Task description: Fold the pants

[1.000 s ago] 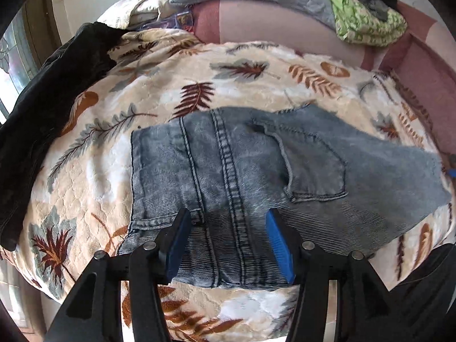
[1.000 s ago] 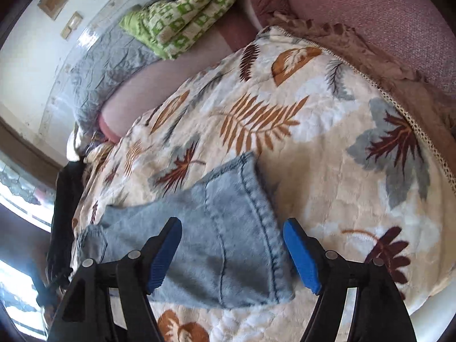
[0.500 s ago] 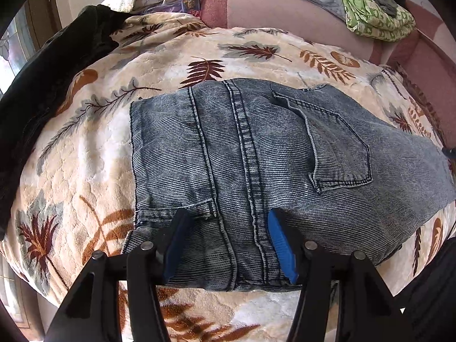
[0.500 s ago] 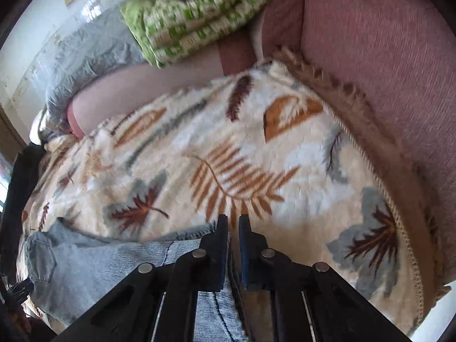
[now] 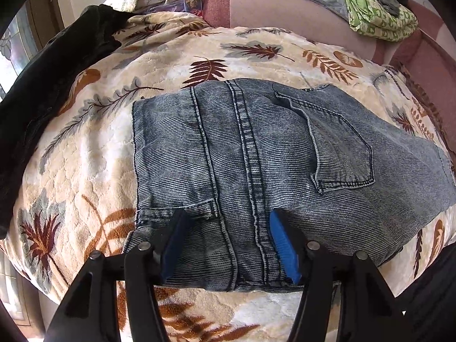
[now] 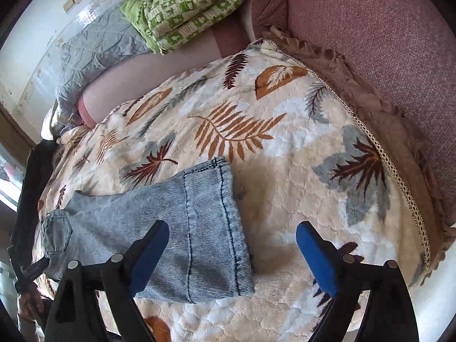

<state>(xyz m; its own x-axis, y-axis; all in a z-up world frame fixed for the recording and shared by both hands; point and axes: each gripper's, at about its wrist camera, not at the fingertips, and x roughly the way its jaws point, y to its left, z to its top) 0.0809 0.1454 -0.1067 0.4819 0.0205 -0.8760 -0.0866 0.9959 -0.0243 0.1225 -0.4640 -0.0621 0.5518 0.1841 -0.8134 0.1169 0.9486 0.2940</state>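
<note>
The denim pants (image 5: 256,154) lie flat, back pocket up, on the leaf-print blanket (image 5: 85,171) covering the bed, waistband end near the left claw (image 5: 228,245) and leg hem under the right claw (image 6: 230,253) — both claws are released, jaws spread, grasping nothing. The likely risk is a shallow pinch: catching only the top denim layer would let the lower one drag, leaving the fold crooked — or the plush blanket gets nipped too
</note>
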